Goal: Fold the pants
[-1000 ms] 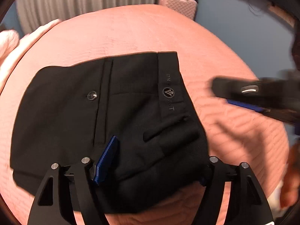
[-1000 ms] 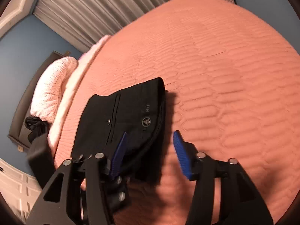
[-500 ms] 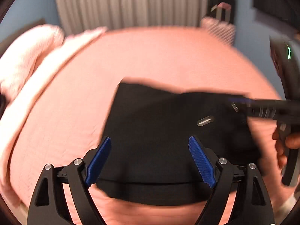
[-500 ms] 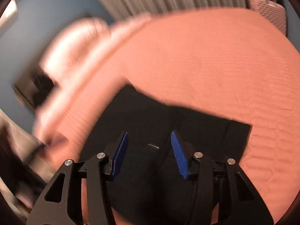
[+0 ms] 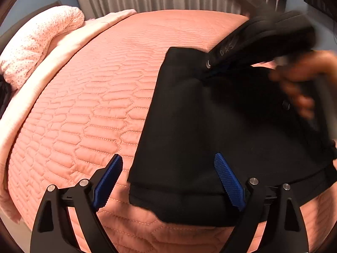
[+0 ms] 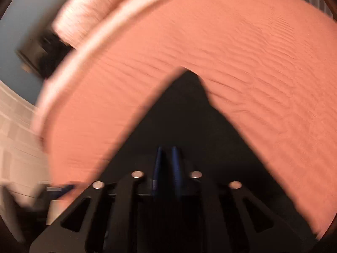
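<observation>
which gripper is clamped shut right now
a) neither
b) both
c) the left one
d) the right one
d: in the right wrist view the right gripper's blue pads sit pressed together over the black pants, though whether cloth is pinched between them can't be made out, while the left gripper's jaws are opening wide above the pants' near edge, pressing on nothing.

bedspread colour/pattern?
Salmon-pink bedspread, quilted in elongated hexagon stitching; clearest in the left wrist view.
</observation>
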